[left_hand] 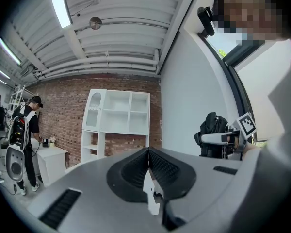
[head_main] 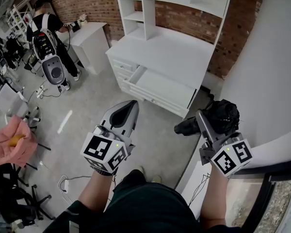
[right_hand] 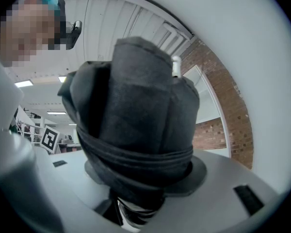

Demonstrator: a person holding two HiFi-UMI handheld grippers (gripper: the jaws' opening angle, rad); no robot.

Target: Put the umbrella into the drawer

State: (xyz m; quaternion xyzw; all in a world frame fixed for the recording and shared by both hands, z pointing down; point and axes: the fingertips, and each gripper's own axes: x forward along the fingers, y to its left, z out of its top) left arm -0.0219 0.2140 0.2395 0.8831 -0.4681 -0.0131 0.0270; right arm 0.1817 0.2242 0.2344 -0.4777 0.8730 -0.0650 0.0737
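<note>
The right gripper [head_main: 204, 124] clamps the folded black umbrella [right_hand: 136, 130], the left gripper [head_main: 127, 111] beside it is closed and empty, and the open drawer [head_main: 161, 87] lies ahead and below both, so the umbrella should arrive lengthwise over it before release.

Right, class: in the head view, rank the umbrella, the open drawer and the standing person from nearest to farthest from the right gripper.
1. Umbrella, held in the right gripper.
2. Drawer, open, ahead to its left.
3. Person, far upper left.
</note>
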